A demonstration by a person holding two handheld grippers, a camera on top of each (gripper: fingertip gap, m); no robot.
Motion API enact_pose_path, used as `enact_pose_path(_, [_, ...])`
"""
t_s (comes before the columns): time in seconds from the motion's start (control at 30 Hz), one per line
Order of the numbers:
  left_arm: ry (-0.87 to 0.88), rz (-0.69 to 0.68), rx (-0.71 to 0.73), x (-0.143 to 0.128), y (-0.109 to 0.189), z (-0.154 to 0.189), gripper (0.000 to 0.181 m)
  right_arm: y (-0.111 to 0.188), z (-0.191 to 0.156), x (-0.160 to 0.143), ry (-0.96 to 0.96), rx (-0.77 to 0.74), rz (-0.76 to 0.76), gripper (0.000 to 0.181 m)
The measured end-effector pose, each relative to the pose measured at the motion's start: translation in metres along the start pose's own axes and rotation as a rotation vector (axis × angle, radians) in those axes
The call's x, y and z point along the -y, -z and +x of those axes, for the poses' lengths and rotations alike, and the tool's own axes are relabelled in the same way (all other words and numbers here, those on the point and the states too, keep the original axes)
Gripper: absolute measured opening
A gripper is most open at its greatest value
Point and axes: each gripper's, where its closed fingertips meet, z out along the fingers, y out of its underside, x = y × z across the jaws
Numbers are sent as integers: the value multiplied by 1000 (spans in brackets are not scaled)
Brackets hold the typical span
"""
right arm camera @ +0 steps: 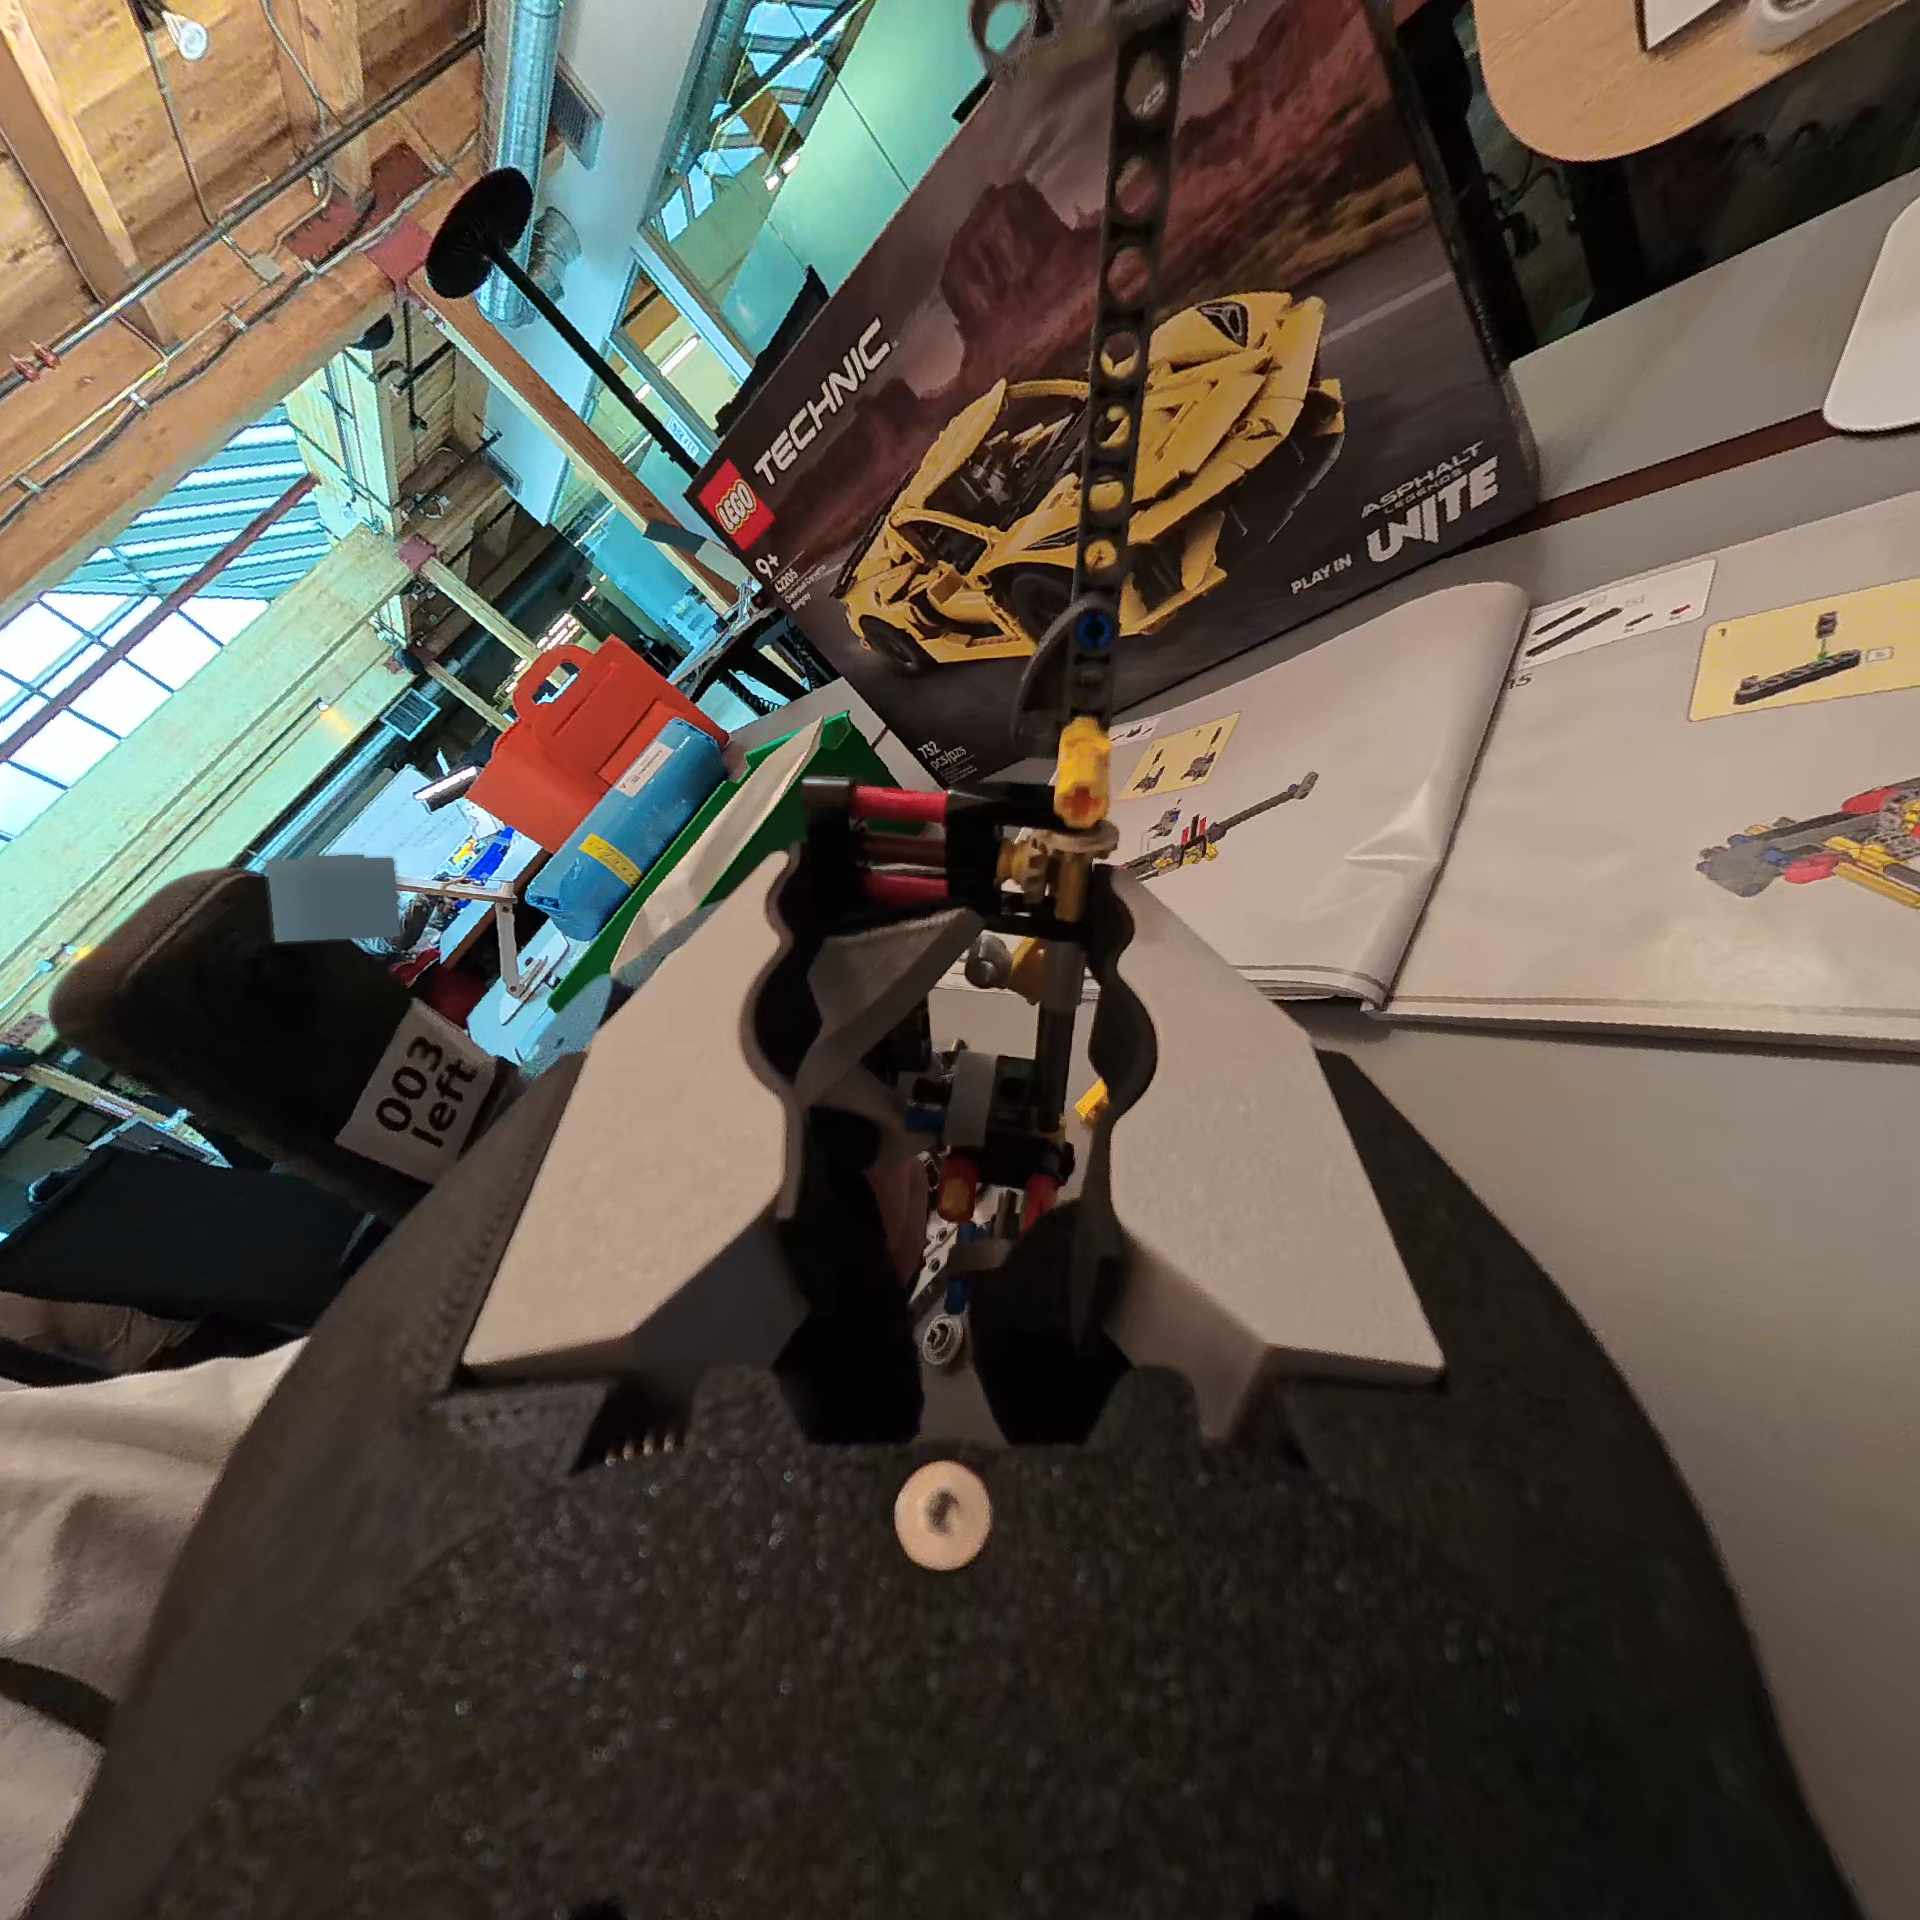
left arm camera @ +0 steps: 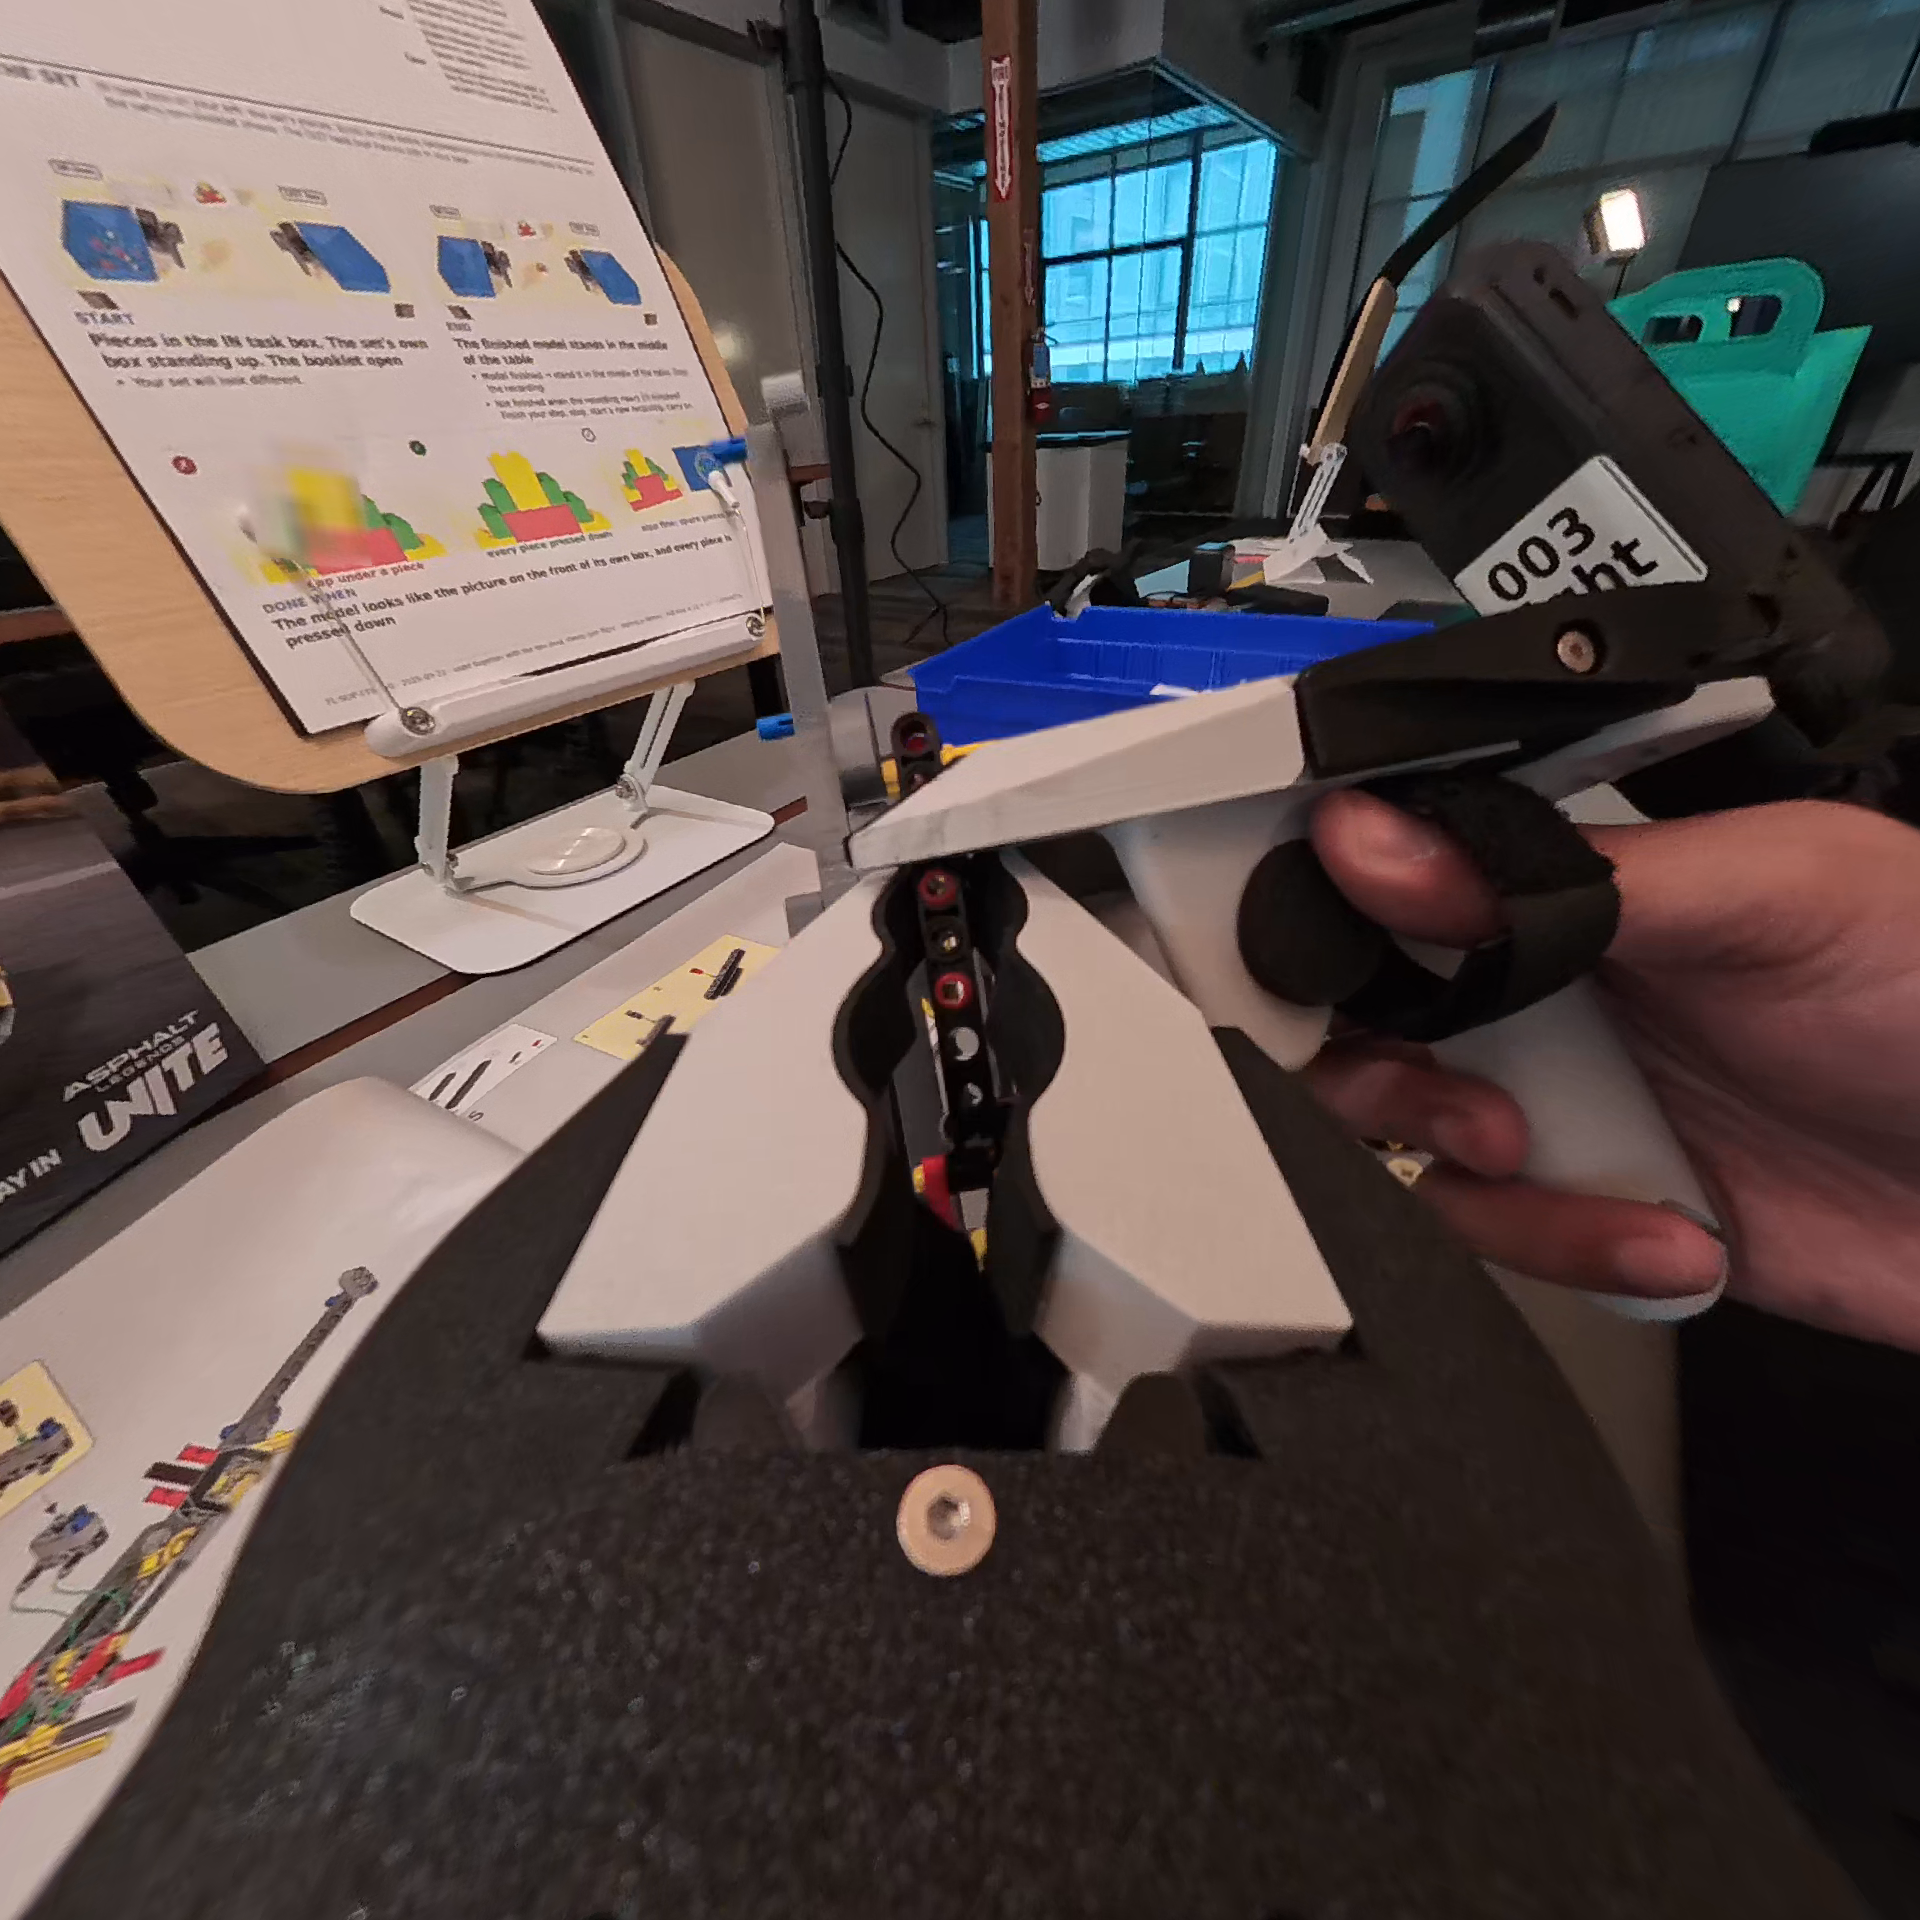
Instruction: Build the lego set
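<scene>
Now both grippers clamp one partly built black lego frame with red pins (left arm camera: 951, 997). Left gripper (left arm camera: 940, 1049) has its jaws nearly closed on the beam; right gripper (right arm camera: 940, 1039) pinches the frame's side, above the open instruction booklet (right arm camera: 1455, 831) at the grey bench's edge.

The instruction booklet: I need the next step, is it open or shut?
Open. The instruction booklet lies spread flat on the table, two pages showing beside the set's box.

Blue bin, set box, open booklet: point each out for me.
blue bin (left arm camera: 1049, 665), left wrist view, on its inner wall.
set box (right arm camera: 1195, 468), right wrist view, on its printed front.
open booklet (right arm camera: 1455, 831), right wrist view, on a page.
</scene>
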Motion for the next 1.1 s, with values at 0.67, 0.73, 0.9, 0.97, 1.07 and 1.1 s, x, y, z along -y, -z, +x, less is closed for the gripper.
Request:
enact_pose_path(0.67, [-229, -21, 91, 2, 1, 13, 6, 6, -10, 5, -34, 163, 41, 60])
enact_pose_path(0.73, [-263, -17, 88, 3, 2, 13, 6, 6, -11, 5, -14, 172, 41, 59])
enact_pose_path(0.9, [-244, -1, 31, 3, 1, 16, 6, 7, -11, 4, -26, 184, 42, 55])
enact_pose_path(0.97, [-255, -3, 23, 4, 0, 17, 6, 8, -11, 5, -46, 200, 53, 59])
enact_pose_path(1.07, [-290, -16, 19, 2, 0, 17, 7, 8, -10, 4, -16, 201, 52, 59])
enact_pose_path(1.1, [-294, -23, 14, 1, 0, 16, 6, 8, -11, 4, -16, 216, 43, 56])
